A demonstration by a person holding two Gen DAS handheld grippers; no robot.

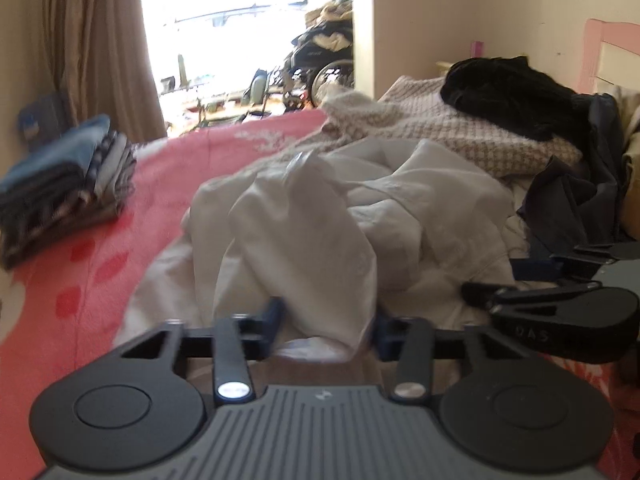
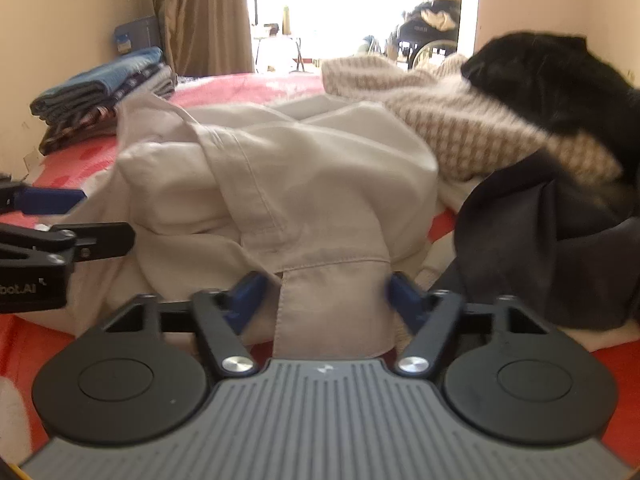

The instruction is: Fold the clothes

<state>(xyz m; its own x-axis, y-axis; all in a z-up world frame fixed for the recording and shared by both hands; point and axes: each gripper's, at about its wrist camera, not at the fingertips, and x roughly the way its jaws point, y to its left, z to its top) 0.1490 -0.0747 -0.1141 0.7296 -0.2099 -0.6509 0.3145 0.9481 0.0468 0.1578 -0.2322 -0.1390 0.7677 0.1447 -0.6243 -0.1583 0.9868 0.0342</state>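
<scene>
Left wrist view. Blurred throughout. White shirt (image 1: 340, 220): crumpled heap on the pink bedspread (image 1: 160, 184), mid-bed; no clear long axis, one fold running from the heap toward the near edge. That fold lies between the blue pads of the left gripper (image 1: 326, 322); jaws partly spread, pad contact hidden by cloth, so a pinch cannot be told. Right gripper (image 1: 520, 292): near right, cut off at the frame edge, jaw state unreadable here. Far left: stack of folded clothes (image 1: 68, 184). Far right: checked knit blanket (image 1: 440, 128), black garment (image 1: 516, 88) atop it, dark grey garment (image 1: 572, 196) beside.

Right wrist view. Shirt hem panel (image 2: 332, 300), stitched edge across, hangs between the right gripper's (image 2: 326, 300) pads; jaws partly spread, pressing not discernible. Left gripper (image 2: 60, 216) at the left edge, cropped.
</scene>
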